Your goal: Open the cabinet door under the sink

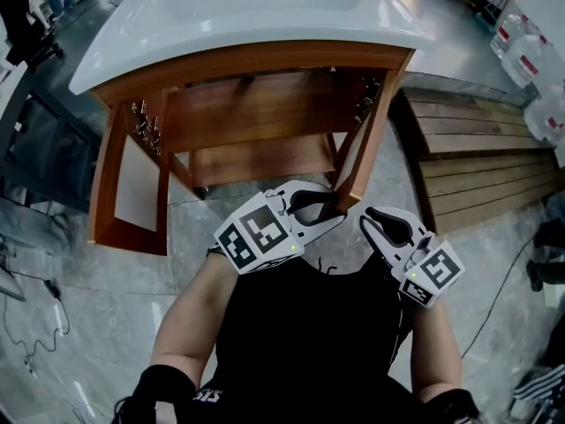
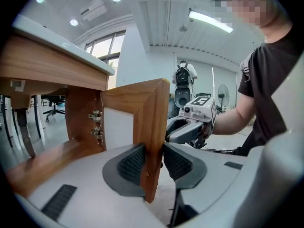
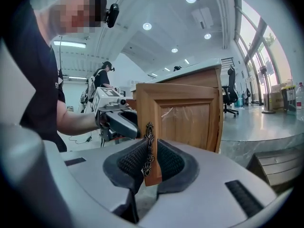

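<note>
Wooden sink cabinet (image 1: pixel 265 58) with white basin (image 1: pixel 221 16) stands on grey floor (image 1: pixel 88 307), both doors swung open. Left door (image 1: pixel 137 184) hangs out wide and nothing touches it. Right door (image 1: pixel 380 122) (image 2: pixel 152 127) (image 3: pixel 185 118) juts toward the person, with both grippers at its free edge. Left gripper (image 1: pixel 334 208) (image 2: pixel 153 163) straddles the door edge from the inner side, jaws wide, pads close on either face with a slim gap at the right pad. Right gripper (image 1: pixel 369 221) (image 3: pixel 151 163) sits on the front side, jaws partly apart, ornate metal handle (image 3: pixel 149 148) between the pads, not pinched. Hinges (image 2: pixel 96 125) show inside the cabinet.
</note>
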`<state>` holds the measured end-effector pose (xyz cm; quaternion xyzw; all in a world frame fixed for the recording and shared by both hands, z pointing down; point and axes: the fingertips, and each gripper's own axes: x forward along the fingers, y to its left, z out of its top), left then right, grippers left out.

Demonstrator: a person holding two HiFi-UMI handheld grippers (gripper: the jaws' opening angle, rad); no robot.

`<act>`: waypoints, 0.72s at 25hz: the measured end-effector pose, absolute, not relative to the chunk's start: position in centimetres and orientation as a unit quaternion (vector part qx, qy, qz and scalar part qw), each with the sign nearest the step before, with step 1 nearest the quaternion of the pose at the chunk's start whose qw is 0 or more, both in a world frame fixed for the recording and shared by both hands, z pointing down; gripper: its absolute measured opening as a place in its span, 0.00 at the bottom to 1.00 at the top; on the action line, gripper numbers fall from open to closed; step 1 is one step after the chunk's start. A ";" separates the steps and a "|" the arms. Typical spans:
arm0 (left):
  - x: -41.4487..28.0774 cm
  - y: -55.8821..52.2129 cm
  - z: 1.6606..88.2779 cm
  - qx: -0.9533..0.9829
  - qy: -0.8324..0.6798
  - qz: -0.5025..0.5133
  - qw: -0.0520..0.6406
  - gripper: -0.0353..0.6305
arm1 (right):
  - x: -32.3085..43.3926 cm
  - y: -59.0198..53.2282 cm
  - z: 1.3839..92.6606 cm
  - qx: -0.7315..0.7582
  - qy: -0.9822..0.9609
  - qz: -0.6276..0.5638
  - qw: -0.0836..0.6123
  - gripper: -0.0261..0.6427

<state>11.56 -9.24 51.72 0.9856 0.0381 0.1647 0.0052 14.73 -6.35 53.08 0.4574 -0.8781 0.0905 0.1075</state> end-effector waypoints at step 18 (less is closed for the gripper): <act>17.5 -5.7 52.4 0.980 0.107 0.168 -0.008 0.19 | 19.6 -3.6 52.4 0.469 -0.876 0.077 0.084 0.19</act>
